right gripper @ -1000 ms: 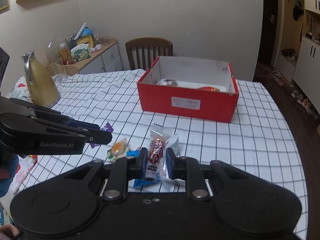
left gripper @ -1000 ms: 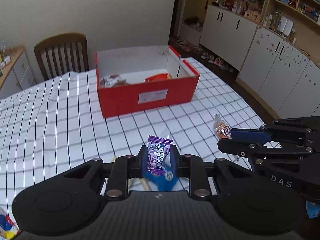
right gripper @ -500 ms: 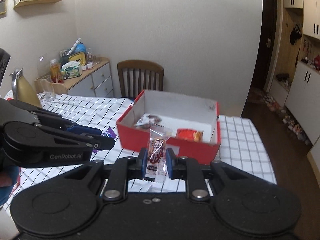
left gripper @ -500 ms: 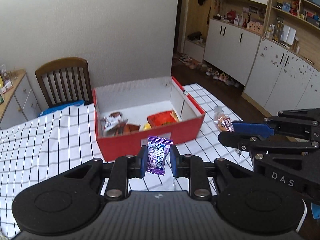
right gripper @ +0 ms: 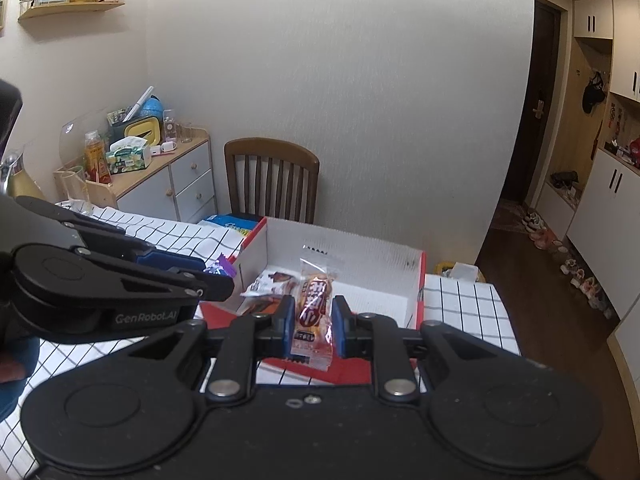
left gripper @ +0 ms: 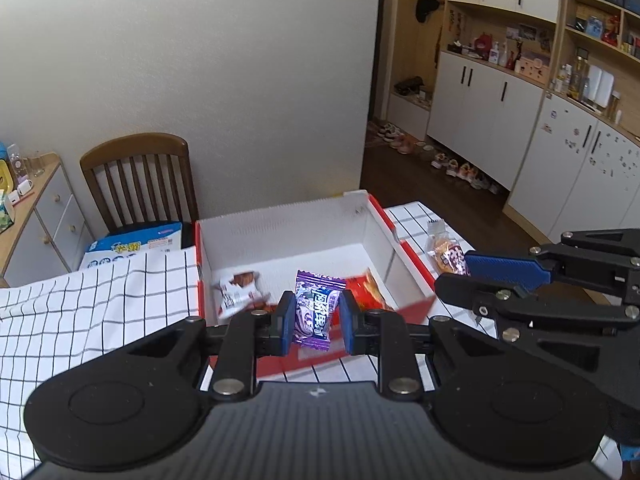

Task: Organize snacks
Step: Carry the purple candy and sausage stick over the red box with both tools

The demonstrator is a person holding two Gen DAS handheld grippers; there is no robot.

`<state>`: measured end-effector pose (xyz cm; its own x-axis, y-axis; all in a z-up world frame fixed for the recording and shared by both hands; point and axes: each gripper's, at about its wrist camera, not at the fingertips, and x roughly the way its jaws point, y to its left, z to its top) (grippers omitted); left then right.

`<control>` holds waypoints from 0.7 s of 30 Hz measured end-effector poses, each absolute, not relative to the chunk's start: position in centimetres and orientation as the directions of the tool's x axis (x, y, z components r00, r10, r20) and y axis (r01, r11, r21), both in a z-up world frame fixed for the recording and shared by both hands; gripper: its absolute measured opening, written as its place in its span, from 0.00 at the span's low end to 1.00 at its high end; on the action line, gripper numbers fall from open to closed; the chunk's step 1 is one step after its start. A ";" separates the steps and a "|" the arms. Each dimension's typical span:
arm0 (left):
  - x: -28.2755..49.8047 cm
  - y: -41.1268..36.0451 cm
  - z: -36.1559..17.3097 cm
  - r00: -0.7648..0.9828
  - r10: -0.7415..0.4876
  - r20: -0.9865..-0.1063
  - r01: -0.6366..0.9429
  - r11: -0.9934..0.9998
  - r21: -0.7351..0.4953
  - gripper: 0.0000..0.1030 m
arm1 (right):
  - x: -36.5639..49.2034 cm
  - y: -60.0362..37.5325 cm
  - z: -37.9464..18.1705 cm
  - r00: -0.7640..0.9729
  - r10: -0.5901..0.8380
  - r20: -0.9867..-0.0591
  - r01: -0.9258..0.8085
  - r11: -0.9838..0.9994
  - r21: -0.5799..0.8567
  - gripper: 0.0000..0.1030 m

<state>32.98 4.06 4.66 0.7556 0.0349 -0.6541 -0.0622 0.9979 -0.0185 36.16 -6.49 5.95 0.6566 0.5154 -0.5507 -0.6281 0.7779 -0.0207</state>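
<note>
My left gripper (left gripper: 314, 322) is shut on a purple candy packet (left gripper: 316, 308) and holds it above the front edge of the red box (left gripper: 412, 268). My right gripper (right gripper: 310, 326) is shut on a clear packet with a red-brown snack (right gripper: 314, 312), also over the front of the box (right gripper: 420, 300). The box has white inner walls and holds a white-brown packet (left gripper: 236, 292) and an orange packet (left gripper: 370, 290). The right gripper shows at the right of the left wrist view (left gripper: 452, 264), the left gripper at the left of the right wrist view (right gripper: 222, 274).
The box stands on a table with a black-checked white cloth (left gripper: 80, 304). A wooden chair (left gripper: 140, 180) stands behind it with a blue-white bag (left gripper: 136, 242) on the seat. A low cabinet (right gripper: 160, 184) with bottles is at the left. White cupboards (left gripper: 500, 120) are at the right.
Both grippers have lifted off the table and moved forward with their packets. The box has come much closer and now lies right under the fingertips.
</note>
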 end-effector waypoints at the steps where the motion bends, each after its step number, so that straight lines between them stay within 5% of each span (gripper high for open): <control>1: 33.4 4.1 4.7 0.756 0.039 -0.653 -0.066 0.998 -0.017 0.22 | 36.6 -6.4 6.0 0.657 0.516 -0.549 -0.630 0.776 -0.023 0.18; 21: 41.7 7.3 2.9 0.725 0.133 -0.676 -0.169 0.986 0.013 0.22 | 44.7 -3.9 3.4 0.643 0.497 -0.583 -0.628 0.778 -0.030 0.18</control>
